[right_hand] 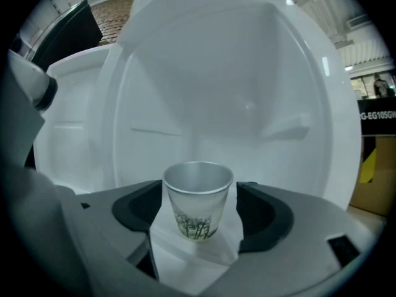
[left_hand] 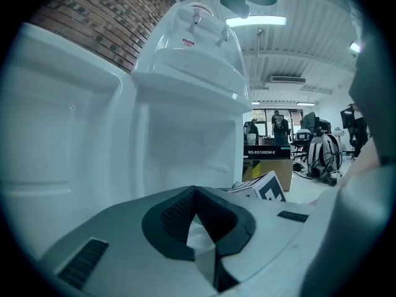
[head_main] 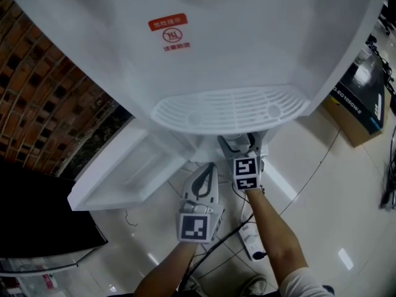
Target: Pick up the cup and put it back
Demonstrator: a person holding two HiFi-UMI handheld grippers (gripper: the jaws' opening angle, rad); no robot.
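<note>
A small paper cup (right_hand: pixel 198 200) with a tree print stands upright on a white shelf inside the dispenser's lower cabinet. My right gripper (right_hand: pixel 199 210) is open, with a dark pad on each side of the cup and a thin gap showing at the right pad. In the head view the right gripper (head_main: pixel 242 146) reaches under the drip tray (head_main: pixel 229 110), which hides the cup. My left gripper (head_main: pixel 207 173) hangs lower and to the left, outside the cabinet. Its jaws are shut with nothing between them, as the left gripper (left_hand: pixel 197 220) view shows.
The white water dispenser (head_main: pixel 235 48) fills the upper view, and its lower door (head_main: pixel 124 178) swings open to the left. A power strip (head_main: pixel 253 240) and cables lie on the tiled floor. A cardboard box (head_main: pixel 362 98) sits at right, a brick wall (head_main: pixel 37 104) at left.
</note>
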